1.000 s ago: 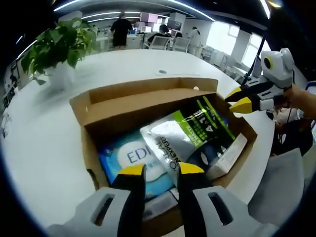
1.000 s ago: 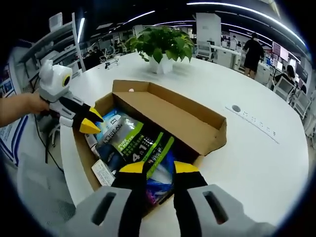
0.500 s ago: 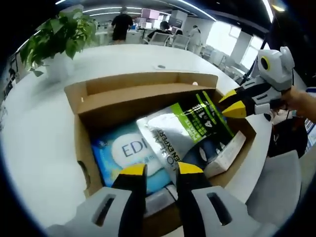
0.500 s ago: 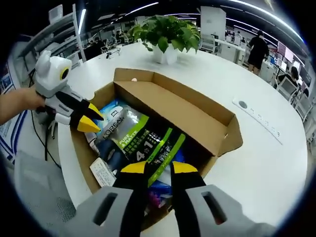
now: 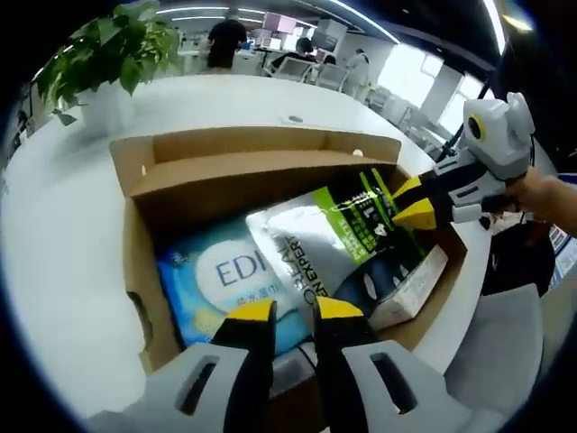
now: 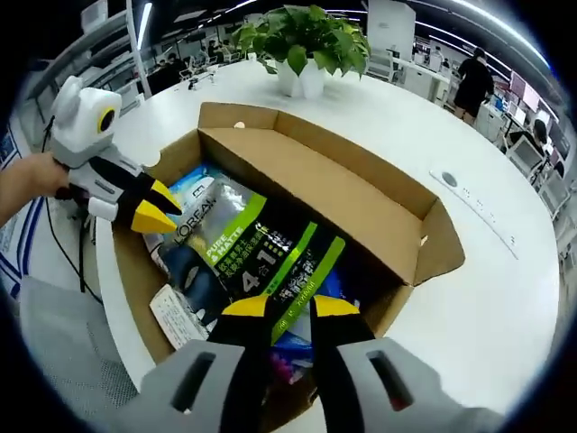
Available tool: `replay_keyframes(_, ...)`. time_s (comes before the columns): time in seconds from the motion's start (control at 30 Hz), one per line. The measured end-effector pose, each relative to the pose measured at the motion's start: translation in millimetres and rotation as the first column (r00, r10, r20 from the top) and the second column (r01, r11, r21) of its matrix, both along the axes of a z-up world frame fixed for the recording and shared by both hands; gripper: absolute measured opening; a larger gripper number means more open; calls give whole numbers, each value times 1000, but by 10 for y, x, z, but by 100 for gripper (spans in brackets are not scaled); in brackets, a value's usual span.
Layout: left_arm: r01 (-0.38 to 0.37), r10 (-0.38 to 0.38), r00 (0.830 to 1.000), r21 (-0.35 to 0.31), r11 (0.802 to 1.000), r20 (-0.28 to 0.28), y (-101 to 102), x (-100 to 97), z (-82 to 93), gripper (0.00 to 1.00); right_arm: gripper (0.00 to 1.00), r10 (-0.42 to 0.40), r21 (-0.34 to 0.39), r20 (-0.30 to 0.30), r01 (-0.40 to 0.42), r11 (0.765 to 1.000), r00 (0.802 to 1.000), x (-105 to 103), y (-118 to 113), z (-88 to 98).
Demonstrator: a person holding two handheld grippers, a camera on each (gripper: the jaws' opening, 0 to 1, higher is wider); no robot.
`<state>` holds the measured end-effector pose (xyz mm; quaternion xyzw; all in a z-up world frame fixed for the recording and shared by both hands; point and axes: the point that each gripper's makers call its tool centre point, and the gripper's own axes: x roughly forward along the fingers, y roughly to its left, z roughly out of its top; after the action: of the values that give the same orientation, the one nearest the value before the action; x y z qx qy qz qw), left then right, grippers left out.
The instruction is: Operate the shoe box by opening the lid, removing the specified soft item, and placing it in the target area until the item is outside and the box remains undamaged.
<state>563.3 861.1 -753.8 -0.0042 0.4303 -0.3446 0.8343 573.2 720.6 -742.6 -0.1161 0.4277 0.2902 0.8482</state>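
An open cardboard shoe box (image 5: 144, 180) (image 6: 397, 244) sits on the white table, its lid flap standing at the far side. Inside lies a soft silver, black and green pouch (image 5: 315, 244) (image 6: 252, 253) on top of a blue wipes pack (image 5: 225, 280) (image 6: 189, 185), with a small white carton (image 5: 410, 289) (image 6: 176, 316) beside them. My left gripper (image 5: 294, 311) (image 6: 153, 207) hovers over the box's near edge, jaws slightly apart and empty. My right gripper (image 6: 290, 307) (image 5: 407, 202) is over the pouch's green end, also narrowly open and empty.
A potted green plant (image 5: 108, 63) (image 6: 306, 41) stands on the table beyond the box. A flush power strip (image 6: 478, 203) lies in the tabletop to one side. A grey chair (image 5: 505, 352) is by the table edge. People stand in the office behind.
Both views have closed in on the box. The right gripper has dropped lower, onto the pouch's green end. Both pairs of jaws have narrowed a little.
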Motion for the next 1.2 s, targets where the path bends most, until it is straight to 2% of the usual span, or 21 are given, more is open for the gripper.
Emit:
replay_keyframes(0.4, 8, -9, 1000, -35, 999, -13, -76, -18, -5, 5, 14, -12, 17, -25, 13, 1000, 1000, -17, 28, -66)
replay_keyframes(0.53, 1, -1, 1000, -53, 999, -5, -75, -11, 14, 0, 12, -27, 57, -34, 29, 998, 999, -42, 55, -41)
replay_keyframes(0.8, -12, 13, 1000, -62, 998, 10, -109, -35, 119, 0, 1, -68, 105, -34, 71, 992, 997, -52, 69, -2)
replay_keyframes(1.2, -26, 29, 999, -66, 997, 39, -101, 8, 293, 0, 0, -90, 145, -15, 91, 985, 996, -62, 86, 141)
